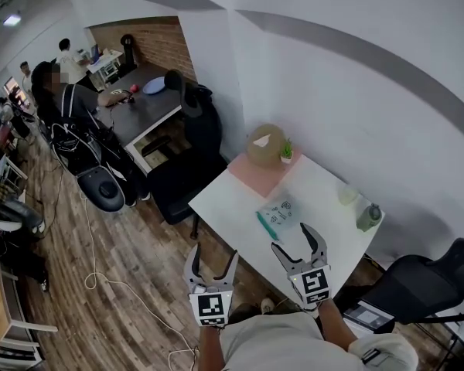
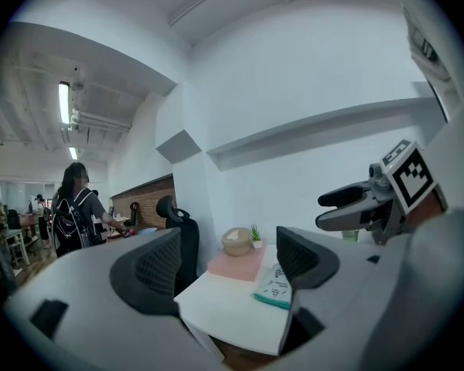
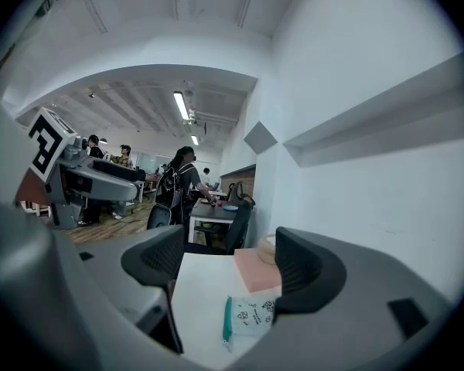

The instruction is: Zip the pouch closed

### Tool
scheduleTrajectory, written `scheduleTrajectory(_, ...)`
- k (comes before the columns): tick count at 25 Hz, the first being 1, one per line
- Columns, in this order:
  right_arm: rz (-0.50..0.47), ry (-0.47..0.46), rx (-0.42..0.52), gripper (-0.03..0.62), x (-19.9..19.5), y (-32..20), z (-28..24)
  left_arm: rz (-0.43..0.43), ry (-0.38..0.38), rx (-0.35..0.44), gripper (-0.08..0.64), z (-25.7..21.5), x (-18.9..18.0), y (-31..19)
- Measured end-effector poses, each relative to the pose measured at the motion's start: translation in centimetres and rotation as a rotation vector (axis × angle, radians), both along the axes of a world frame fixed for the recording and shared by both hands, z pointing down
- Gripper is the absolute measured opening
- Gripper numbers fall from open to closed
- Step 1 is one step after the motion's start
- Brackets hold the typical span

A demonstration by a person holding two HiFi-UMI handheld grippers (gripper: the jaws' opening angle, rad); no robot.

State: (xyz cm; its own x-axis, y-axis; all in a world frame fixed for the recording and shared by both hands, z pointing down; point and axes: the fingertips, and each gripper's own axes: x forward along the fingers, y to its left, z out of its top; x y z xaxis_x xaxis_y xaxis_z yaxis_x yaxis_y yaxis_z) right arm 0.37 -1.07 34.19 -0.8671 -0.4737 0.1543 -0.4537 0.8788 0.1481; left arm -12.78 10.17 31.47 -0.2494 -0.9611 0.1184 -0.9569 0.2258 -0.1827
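You see a white table (image 1: 236, 201). On it sit a flat pink mat (image 1: 249, 176), a round tan lump (image 1: 264, 145) and a small green plant (image 1: 287, 151).

The left gripper (image 2: 228, 260) fills the lower frame. Its two dark, ribbed jaws stand wide apart with nothing held between them. Through the gap lies a white table (image 2: 216, 304). On it, just beside the right-hand jaw and partly hidden by it, a pale pouch (image 2: 275, 283) with a teal edge lies flat. Farther back sit a pink mat (image 2: 236, 267), a round tan object (image 2: 237, 240) on the mat, and a small green plant (image 2: 255, 234). A black office chair (image 2: 184, 234) stands left of the table. The right gripper (image 2: 325, 211) hangs at right, jaws parted. Far left, a person with a backpack (image 2: 73, 216) stands at a desk.
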Motion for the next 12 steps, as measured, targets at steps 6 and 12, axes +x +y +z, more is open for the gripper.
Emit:
scheduleTrajectory(6, 0.011, 0.007, -0.012, 0.370, -1.0, -2.7, 0.7, 0.006, -0.004, -0.008, 0.373, 0.4, -1.3, -2.7)
scheduleTrajectory(12, 0.038, 0.013, -0.009, 0.369, -2.5, -5.1, 1.2, 0.041, 0.014, -0.015, 0.373, 1.5, -2.9, -5.8)
